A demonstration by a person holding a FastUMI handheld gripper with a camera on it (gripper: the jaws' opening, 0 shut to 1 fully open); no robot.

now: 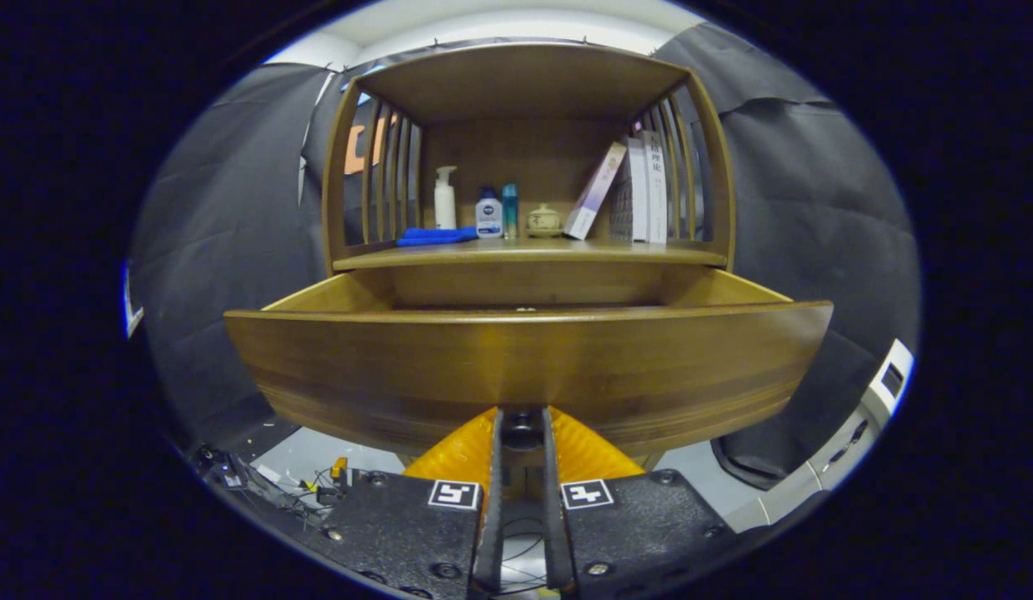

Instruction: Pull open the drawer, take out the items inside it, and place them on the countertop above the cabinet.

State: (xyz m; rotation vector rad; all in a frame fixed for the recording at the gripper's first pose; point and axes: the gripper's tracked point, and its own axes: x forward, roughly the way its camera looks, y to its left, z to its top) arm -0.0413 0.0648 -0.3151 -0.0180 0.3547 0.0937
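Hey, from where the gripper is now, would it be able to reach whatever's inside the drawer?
Probably not yet. The gripper sits low, its fingers closed on a small knob under the drawer front, which rises between them and the drawer's inside. The drawer is pulled out and open on top, so letting go and coming over looks free.

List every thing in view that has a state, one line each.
Drawer: pulled out, contents hidden behind its front.
Knob: between the jaws.
Gripper: shut on the knob.
Books: one leaning, others upright.
Cloth: folded flat on shelf.
Pump bottle: upright.
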